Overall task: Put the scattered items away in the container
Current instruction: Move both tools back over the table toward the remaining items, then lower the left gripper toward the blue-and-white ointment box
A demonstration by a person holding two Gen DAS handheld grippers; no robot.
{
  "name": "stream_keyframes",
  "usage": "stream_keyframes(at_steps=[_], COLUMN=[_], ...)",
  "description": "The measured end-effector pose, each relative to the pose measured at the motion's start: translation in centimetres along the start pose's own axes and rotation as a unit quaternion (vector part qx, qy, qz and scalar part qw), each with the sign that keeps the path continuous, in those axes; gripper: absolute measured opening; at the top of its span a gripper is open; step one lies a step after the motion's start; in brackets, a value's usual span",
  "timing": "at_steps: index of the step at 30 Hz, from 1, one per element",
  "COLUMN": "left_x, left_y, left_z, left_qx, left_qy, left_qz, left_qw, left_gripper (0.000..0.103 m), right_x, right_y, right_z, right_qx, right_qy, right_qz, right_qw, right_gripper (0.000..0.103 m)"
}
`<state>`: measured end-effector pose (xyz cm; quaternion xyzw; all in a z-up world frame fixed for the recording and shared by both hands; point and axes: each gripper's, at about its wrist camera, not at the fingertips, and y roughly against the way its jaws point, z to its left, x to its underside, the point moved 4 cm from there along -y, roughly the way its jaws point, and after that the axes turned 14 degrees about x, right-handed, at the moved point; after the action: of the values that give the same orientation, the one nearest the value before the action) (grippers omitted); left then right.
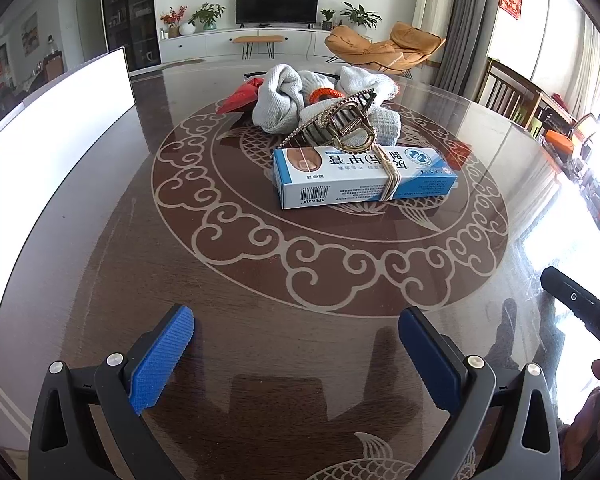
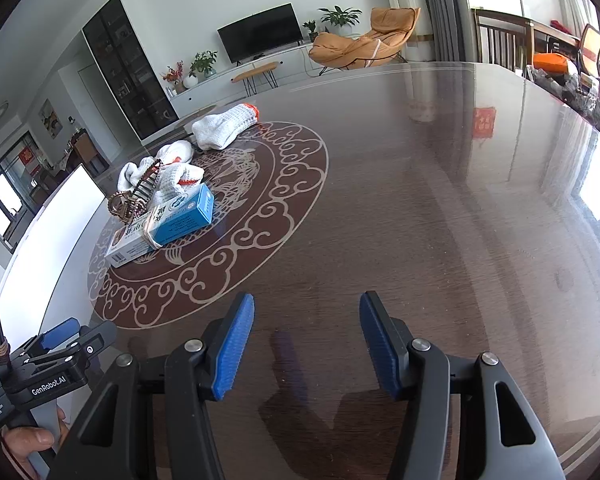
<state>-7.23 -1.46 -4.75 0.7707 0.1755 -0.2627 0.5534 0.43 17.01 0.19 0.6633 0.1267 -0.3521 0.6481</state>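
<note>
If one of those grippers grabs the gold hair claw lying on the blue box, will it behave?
The hair claw looks rigid and light, but its open teeth and curved shape may twist or slip between flat pads. Resting loosely on the blue box, it could slide off if nudged.

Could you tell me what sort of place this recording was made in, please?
Most likely a home living room: a television on a low white cabinet, an orange lounge chair and potted plants beyond the patterned table.
</note>
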Motion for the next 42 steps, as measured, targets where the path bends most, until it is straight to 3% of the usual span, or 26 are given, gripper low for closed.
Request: stream_keyframes(at_steps=[8, 14, 16, 20, 28, 42], left_x=[0.0, 0.1, 0.2, 0.4, 0.0, 0.2], left_y=[0.0, 0.5, 0.8, 1.9, 2.3, 1.7], left_z=[0.0, 0.4, 1.0, 2.8, 5.9, 5.9], left_qx=[-0.002, 0.021, 0.010, 0.025, -0.004, -0.044], left_qy=[-0.003, 0.003, 0.012, 0.043, 0.047, 0.016], left_qz=[0.002, -0.004, -0.001, -0.009, -0.014, 0.003], left_qw=[1.0000, 0.9998, 0.9999, 0.9987, 0.9988, 0.9989], left_gripper=[0.103, 0.103, 0.103, 0.103, 0.103, 0.103], right_x=[0.0, 0.0, 0.0, 0.0, 0.0, 0.0], right_y=[0.0, 0.0, 0.0, 0.0, 0.0, -0.1], right_z=[0.0, 0.0, 0.0, 0.0, 0.1, 0.5], right_qx=[0.000, -0.001, -0.001, 0.000, 0.003, 0.016], right_qy=[0.000, -0.001, -0.001, 0.000, 0.003, 0.019], right_qz=[0.000, 0.000, 0.000, 0.000, 0.000, 0.000], right_qw=[1.000, 1.000, 1.000, 1.000, 1.000, 1.000], right_gripper=[0.057, 0.057, 0.057, 0.057, 0.057, 0.059])
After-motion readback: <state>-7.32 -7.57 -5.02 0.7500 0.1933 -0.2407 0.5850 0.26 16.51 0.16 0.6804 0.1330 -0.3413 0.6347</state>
